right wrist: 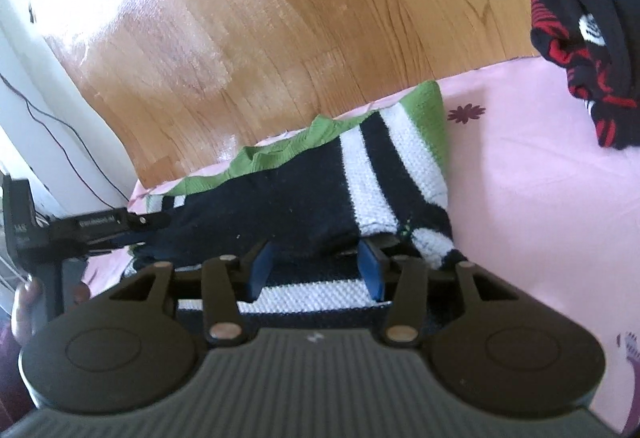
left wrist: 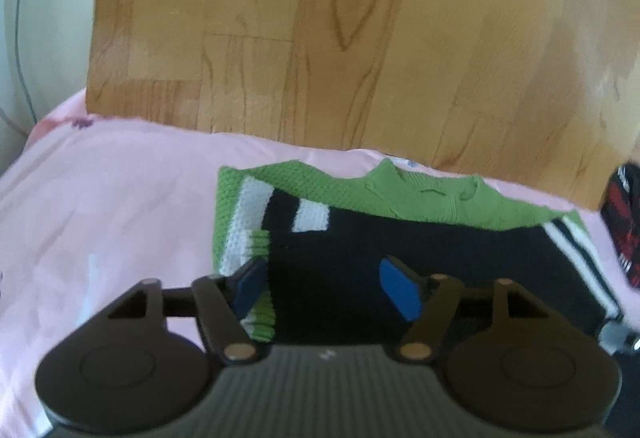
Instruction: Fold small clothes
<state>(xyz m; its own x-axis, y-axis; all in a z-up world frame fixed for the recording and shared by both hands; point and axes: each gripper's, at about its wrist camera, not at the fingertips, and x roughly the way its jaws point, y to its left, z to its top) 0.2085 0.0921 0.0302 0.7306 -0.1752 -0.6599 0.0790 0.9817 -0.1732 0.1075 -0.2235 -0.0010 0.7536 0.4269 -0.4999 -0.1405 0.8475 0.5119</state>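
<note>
The left wrist view shows the folded sweater (left wrist: 360, 234) whole — green collar at the far edge, navy body toward the camera, striped sleeves tucked in on both sides. The right wrist view alone shows the second garment (right wrist: 588, 38), black with red and white, bunched on the far right of the bed, and a hand (right wrist: 28, 302) holding the other gripper at the left edge. The sweater lies on a pink sheet (left wrist: 100, 206) near the bed's edge, with wood floor (left wrist: 320, 38) beyond and a white wall with a cable to the left. Its long axis runs across the left view. The left gripper (left wrist: 326, 288) stands released, pads wide over the navy cloth. The right gripper (right wrist: 316, 270) is released too — the striped hem lies between its pads, unpinched.
</note>
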